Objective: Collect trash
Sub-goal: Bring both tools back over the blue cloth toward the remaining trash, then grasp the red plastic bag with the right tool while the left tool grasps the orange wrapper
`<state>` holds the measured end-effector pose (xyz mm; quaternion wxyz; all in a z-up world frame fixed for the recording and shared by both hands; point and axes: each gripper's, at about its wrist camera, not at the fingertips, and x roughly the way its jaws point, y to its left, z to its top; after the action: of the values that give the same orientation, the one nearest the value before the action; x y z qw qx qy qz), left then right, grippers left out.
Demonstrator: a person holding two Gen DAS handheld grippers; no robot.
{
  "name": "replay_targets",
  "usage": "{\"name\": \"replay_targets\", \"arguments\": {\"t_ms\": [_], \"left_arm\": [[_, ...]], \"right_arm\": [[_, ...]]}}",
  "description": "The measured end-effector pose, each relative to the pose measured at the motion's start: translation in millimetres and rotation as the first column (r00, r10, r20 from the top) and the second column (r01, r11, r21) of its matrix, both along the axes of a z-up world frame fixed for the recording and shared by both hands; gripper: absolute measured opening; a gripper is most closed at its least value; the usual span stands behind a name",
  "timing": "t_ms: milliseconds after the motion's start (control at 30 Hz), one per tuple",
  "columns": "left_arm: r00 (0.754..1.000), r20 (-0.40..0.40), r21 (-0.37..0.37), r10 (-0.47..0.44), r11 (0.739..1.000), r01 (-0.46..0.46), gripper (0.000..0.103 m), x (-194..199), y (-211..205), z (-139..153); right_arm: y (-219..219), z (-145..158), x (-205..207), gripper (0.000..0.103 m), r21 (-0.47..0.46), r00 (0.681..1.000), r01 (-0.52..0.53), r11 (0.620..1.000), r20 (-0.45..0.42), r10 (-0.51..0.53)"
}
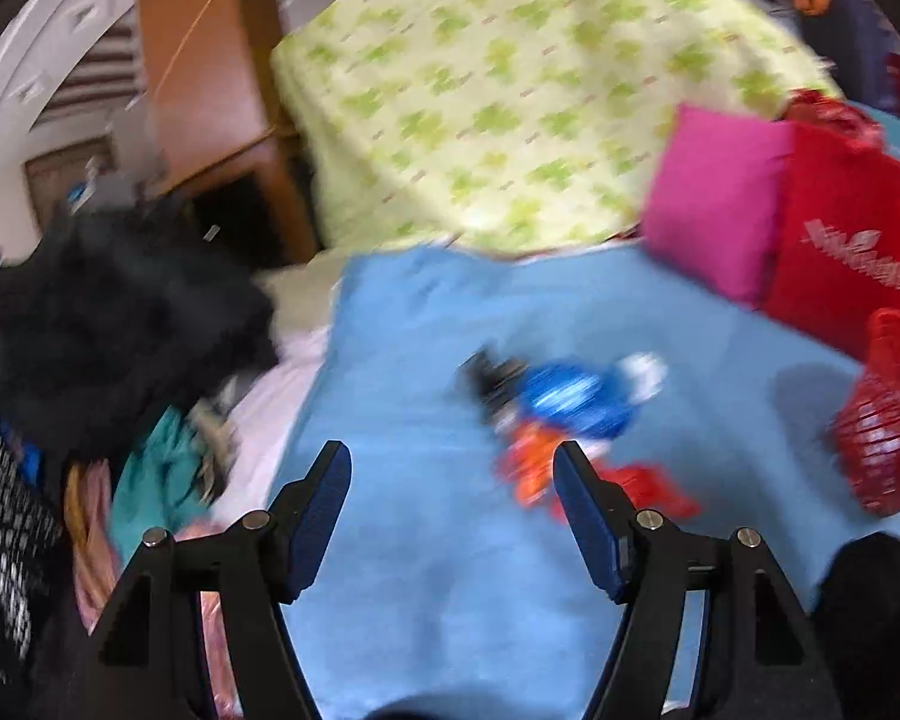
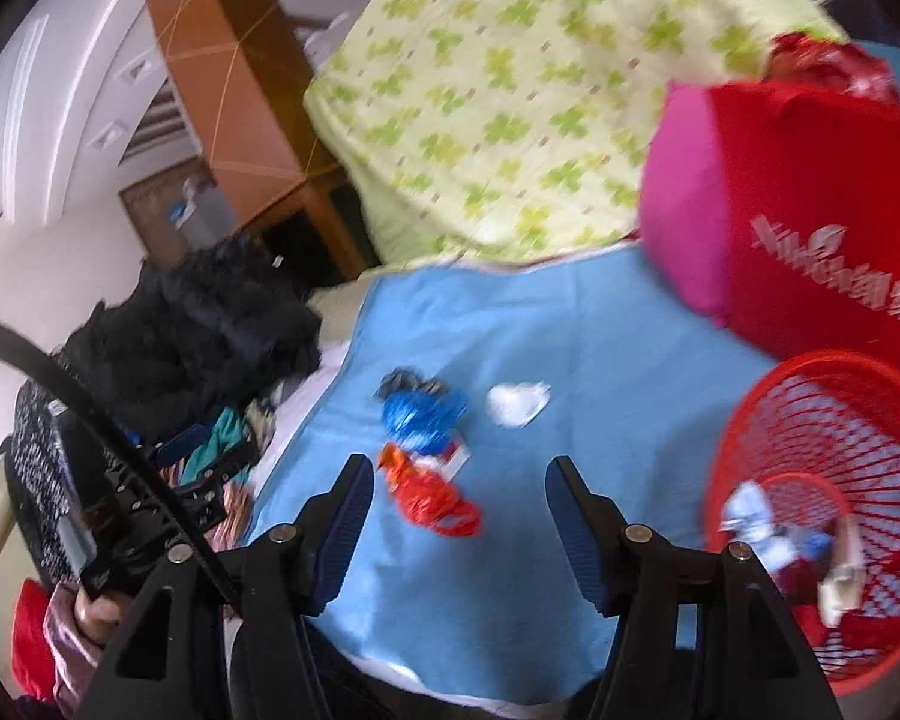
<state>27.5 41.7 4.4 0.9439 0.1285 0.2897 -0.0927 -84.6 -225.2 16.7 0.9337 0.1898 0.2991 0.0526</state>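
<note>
Partly done: red basket (image 2: pixel 822 516) at 4 o'clock holds some scraps, while blue wrapper (image 2: pixel 423 417), orange wrapper (image 2: pixel 432 495) and white wad (image 2: pixel 517 403) remain on blue sheet (image 2: pixel 600 348); left gripper (image 1: pixel 452 474) and right gripper (image 2: pixel 459 483) both spread, empty.

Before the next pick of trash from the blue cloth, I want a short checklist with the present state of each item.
1. Left gripper empty, fingers apart: ok.
2. Right gripper empty, fingers apart: ok.
3. Trash lies free on the blue cloth: blue wrapper, orange wrapper and white tissue all uncovered: ok.
4. Wrappers apart from each other: not ok, the blue and orange ones touch or overlap.
5. Red basket within view, mouth open toward the cloth, some trash already inside: ok.
6. Sharp view of the target: not ok on the left wrist camera, which is blurred.
</note>
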Motion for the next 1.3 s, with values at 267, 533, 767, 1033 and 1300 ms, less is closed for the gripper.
{"name": "replay_targets", "arguments": {"t_ms": [267,533,767,1033,1300], "left_arm": [[0.984,-0.143,-0.007,0.103,0.994,-0.105,0.071,22.4,60.6,-54.8],[0.97,-0.23,-0.134,-0.076,0.99,0.046,0.071,52.4,49.9,-70.0],[0.917,-0.292,-0.255,-0.272,0.946,0.199,0.071,95.3,19.3,-86.4],[0.86,-0.357,-0.3,-0.364,0.917,0.263,0.071,136.2,-27.0,-108.3],[0.824,-0.436,-0.314,-0.362,0.919,0.237,0.032,165.6,-56.5,-130.3]], "right_arm": [[51.4,-71.3,83.2,0.064,0.069,0.969,-0.177,0.982,-0.163,0.186],[89.2,-148.6,173.0,0.065,0.037,0.923,-0.26,0.965,-0.283,0.259],[107.2,-194.0,195.7,0.058,0.064,0.885,-0.33,0.942,-0.325,0.332],[83.0,-201.5,168.0,0.028,0.041,0.914,-0.282,0.959,-0.293,0.281],[49.6,-189.1,143.1,0.046,0.1,0.908,-0.264,0.959,-0.309,0.283]]}}
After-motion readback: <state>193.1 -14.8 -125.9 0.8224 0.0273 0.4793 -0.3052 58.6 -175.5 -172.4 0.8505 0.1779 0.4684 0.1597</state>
